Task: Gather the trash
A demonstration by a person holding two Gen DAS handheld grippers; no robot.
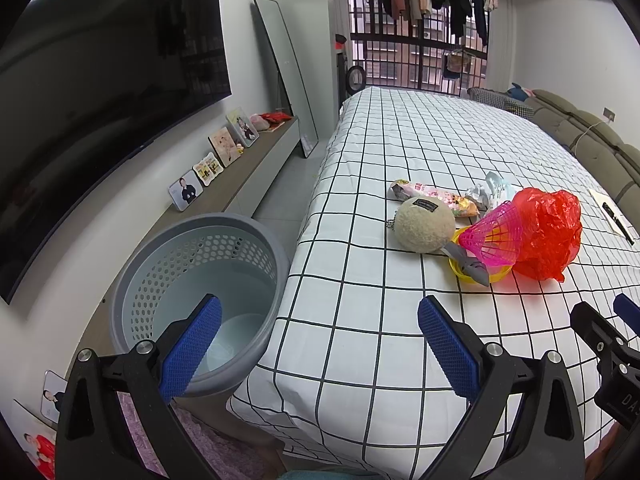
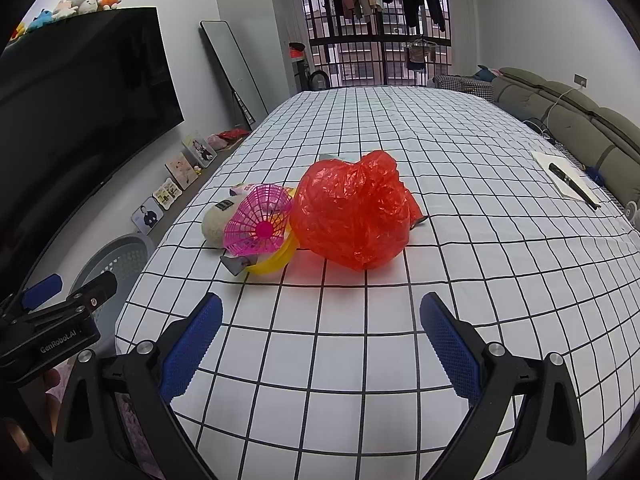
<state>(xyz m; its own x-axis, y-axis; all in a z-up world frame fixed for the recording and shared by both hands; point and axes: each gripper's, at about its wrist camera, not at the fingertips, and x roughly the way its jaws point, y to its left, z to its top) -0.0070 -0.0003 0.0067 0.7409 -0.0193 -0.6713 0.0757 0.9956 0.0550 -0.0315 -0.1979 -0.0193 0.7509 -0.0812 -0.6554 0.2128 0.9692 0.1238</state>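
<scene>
A crumpled red plastic bag (image 2: 352, 216) lies on the checked bed (image 2: 360, 360), also in the left wrist view (image 1: 548, 232). Left of it are a pink plastic mesh cup (image 2: 258, 226), a yellow ring (image 2: 276, 260), a beige plush ball (image 1: 424, 224), a snack wrapper (image 1: 432, 196) and crumpled foil (image 1: 480, 196). A grey perforated bin (image 1: 200, 292) stands on the floor left of the bed. My left gripper (image 1: 320, 340) is open and empty between bin and bed corner. My right gripper (image 2: 320, 340) is open and empty, short of the red bag.
A large TV (image 1: 100, 100) hangs on the left wall above a low shelf (image 1: 248, 176) with photo frames. A mirror (image 1: 286, 76) leans at the far wall. A paper and black pen (image 2: 568, 178) lie on the bed near the sofa headboard (image 2: 580, 124).
</scene>
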